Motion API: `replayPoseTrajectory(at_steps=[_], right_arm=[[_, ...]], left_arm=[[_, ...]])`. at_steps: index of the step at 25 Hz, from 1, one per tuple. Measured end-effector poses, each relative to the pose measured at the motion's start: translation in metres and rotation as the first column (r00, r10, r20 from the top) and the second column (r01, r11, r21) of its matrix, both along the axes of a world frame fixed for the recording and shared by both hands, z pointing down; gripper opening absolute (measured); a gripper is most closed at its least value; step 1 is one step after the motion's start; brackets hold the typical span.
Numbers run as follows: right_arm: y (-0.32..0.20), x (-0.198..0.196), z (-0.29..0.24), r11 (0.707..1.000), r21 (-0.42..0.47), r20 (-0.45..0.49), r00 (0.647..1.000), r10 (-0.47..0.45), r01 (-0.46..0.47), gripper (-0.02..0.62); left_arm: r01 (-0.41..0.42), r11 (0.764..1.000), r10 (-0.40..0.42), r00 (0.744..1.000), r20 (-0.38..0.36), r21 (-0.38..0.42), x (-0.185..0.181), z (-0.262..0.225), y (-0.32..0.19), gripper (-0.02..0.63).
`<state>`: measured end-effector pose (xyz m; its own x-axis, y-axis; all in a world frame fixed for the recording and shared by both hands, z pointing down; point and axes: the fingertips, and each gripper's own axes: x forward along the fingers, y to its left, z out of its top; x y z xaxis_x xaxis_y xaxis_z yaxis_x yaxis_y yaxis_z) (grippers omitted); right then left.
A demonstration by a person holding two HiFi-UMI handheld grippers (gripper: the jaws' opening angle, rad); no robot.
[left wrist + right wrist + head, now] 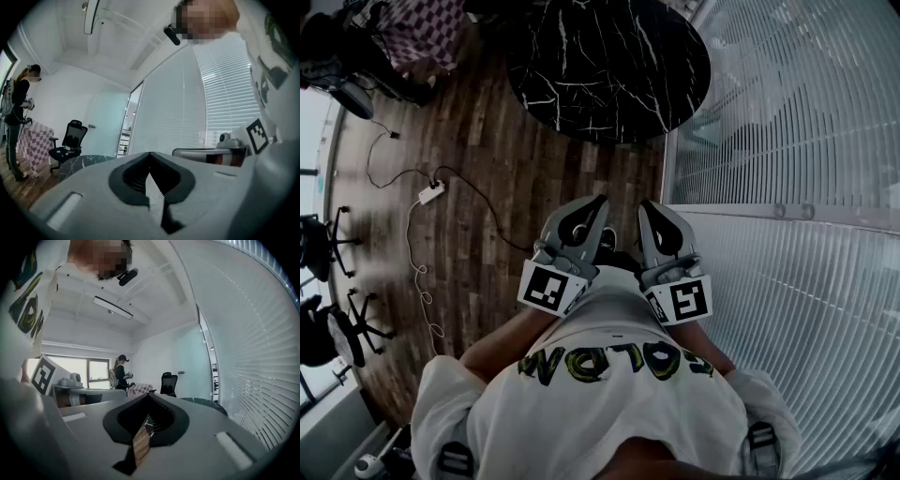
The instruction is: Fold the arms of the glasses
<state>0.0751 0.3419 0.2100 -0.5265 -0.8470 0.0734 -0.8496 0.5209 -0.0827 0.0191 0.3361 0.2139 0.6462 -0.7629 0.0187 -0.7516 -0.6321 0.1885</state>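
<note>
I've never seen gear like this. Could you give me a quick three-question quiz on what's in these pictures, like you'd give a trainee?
1. True or false: the round table is black with white veins.
2. How do the jaws of the left gripper stand? A: wide apart. B: together. C: clamped on a cup.
3. Fill in: the power strip with its cable lies on the wooden ____.

Key: 1 true; 2 B; 3 floor.
</note>
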Motion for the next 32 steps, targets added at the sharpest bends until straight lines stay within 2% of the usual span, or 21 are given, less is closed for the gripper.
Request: replayPoseTrajectory(at_steps=[10,17,24,32], right_arm=[[-0.005,0.029,0.001,1.0,-0.007,0.021,1.0,-0.01,0.01,0.002],[-0.014,0.051,0.013,0.999,-0.036,0.018,1.0,0.014,-0.013,0.002],[-0.039,0.041,0.021,0.999,-0.046,0.016,1.0,-0.018,0.019,0.002],[-0.097,0.028,0.022,0.999,-0.051,-0.02,1.0,-0.017,0.016,0.002]], left_arm=[[-0.022,1.0,0.023,0.998,0.051,-0.017,0.033,0.013,-0.009,0.0],[-0.025,0.999,0.027,0.999,0.038,-0.034,0.051,0.018,-0.013,0.0],[0.002,0.999,0.001,0.999,0.051,-0.052,0.039,0.027,-0.038,0.0],[0.012,0.999,-0.011,1.0,0.022,-0.048,0.02,0.026,-0.105,0.0]])
